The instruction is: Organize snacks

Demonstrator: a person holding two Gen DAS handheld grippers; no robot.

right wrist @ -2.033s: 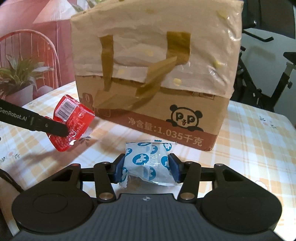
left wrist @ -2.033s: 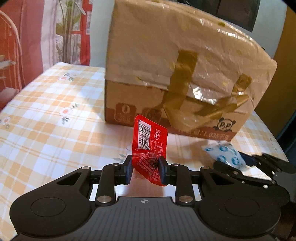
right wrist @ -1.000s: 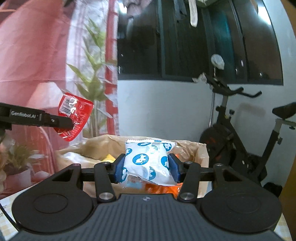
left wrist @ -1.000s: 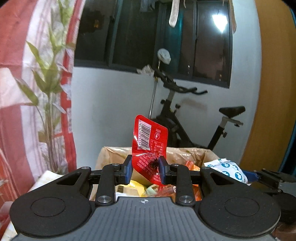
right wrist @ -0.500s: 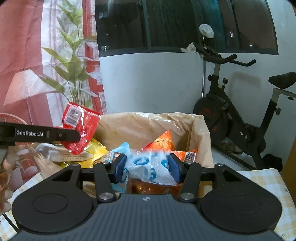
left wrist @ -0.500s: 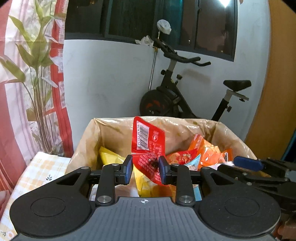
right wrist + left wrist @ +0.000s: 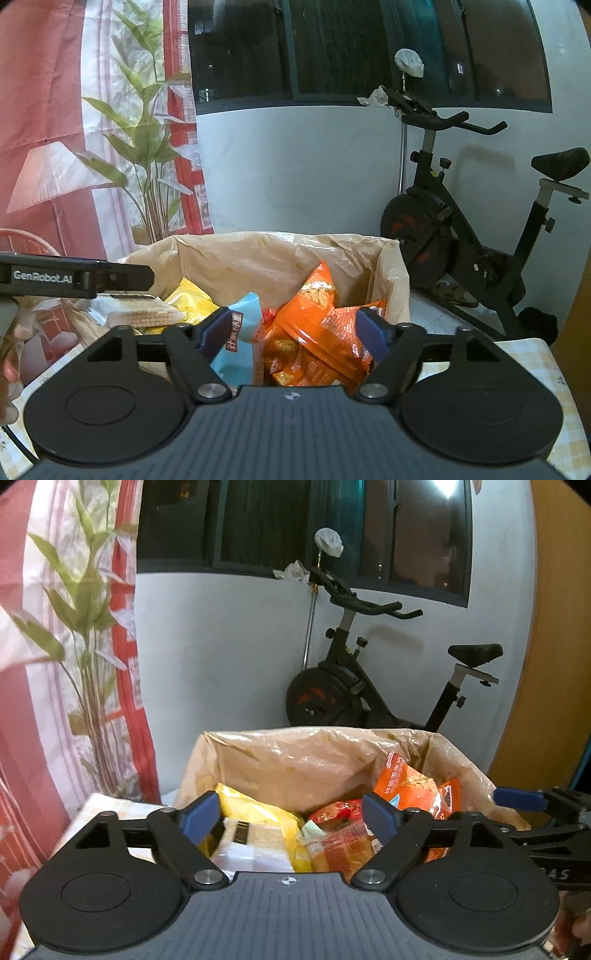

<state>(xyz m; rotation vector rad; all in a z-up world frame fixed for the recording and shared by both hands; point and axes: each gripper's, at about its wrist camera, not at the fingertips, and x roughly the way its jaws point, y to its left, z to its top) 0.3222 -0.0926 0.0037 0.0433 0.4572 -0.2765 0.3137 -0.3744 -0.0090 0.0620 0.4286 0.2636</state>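
Both held wide open, empty: left gripper [image 7: 290, 818], right gripper [image 7: 291, 330]. Snack packets [image 7: 314, 325] just ahead, below, inside lined box [image 7: 280, 258]. Probably light, crinkly, slippery; best pinched at sealed edge.

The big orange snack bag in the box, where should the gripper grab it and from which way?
Probably its top sealed edge, from above. The orange snack bag leans upright in the lined box, its pointed top sticking up above the other packets. That flat seam is thin enough for the open right gripper to pinch; the puffy body looks too wide and slippery.
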